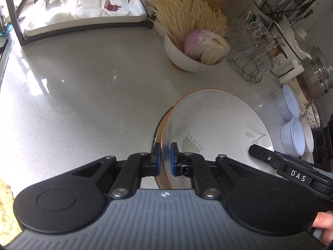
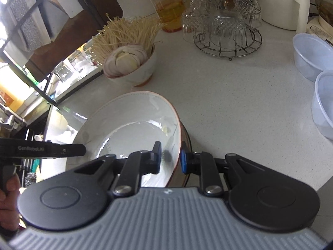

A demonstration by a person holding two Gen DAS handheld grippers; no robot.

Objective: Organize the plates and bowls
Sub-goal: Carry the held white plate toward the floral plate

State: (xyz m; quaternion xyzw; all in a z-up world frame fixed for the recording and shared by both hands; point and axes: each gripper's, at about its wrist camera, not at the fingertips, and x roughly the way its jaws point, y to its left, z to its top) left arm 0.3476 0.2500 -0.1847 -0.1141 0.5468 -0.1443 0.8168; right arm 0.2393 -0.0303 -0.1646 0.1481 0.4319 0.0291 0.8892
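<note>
Both grippers pinch opposite rims of one white plate (image 1: 218, 125), held tilted over the counter (image 1: 83, 83): the left gripper (image 1: 165, 159) has its blue pads pressed tight on the near-left rim, and the right gripper (image 2: 171, 157) clamps the right rim. A bowl (image 1: 183, 56) of noodles and sliced onion stands behind the plate; two pale blue bowls (image 1: 291, 123) sit to its right.
</note>
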